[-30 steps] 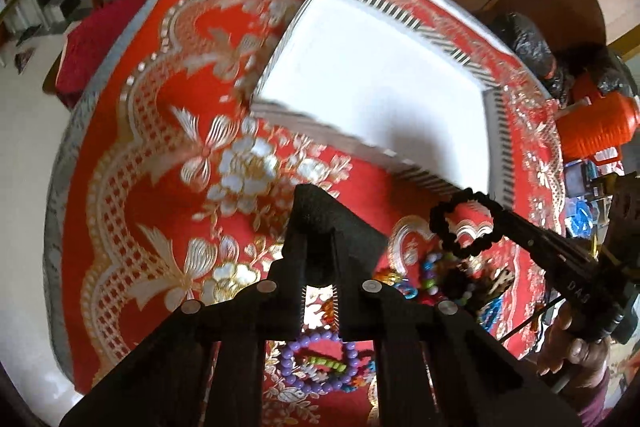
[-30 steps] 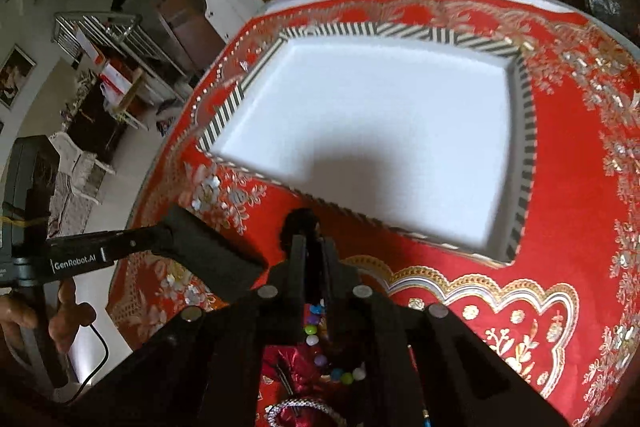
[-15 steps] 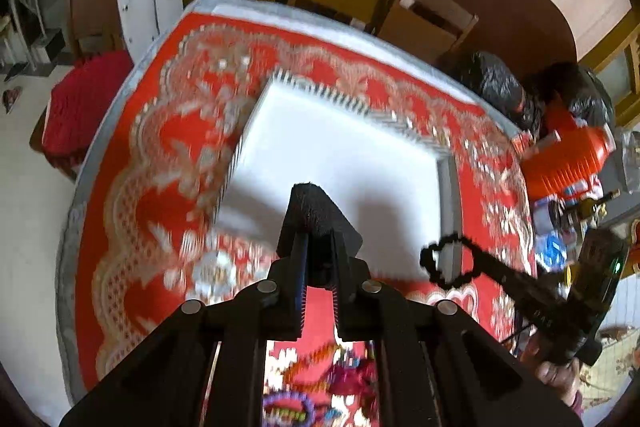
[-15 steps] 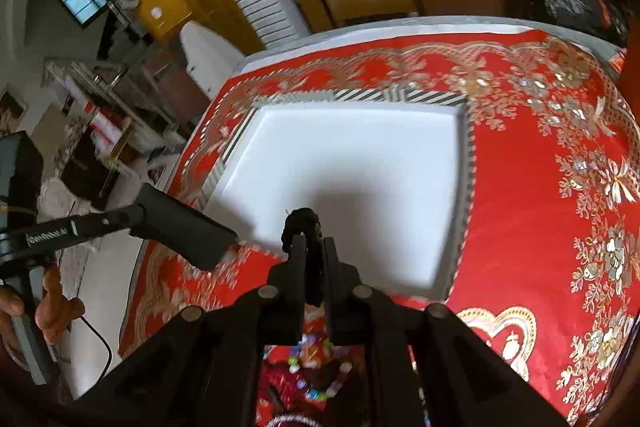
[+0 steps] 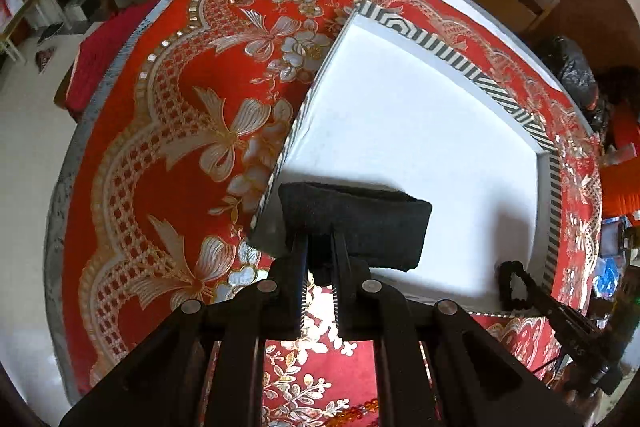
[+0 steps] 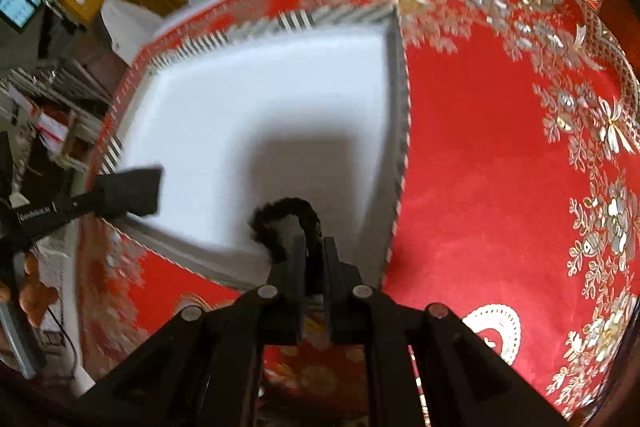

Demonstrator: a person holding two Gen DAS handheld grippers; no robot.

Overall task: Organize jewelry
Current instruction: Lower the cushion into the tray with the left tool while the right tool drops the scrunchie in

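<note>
Two clamped black bands (image 5: 356, 223) over white tray (image 5: 400, 131)

We hold our left gripper (image 5: 320, 251) with jaws clamped on a black band (image 5: 356, 223), and our right gripper (image 6: 310, 247) with jaws closed on a dark beaded loop (image 6: 286, 213).

White "GenRobot.AI" lettering, blurred, on the black left gripper body (image 6: 40, 217) at 9 o'clock in right wrist view. Nothing else legible in either view.
</note>
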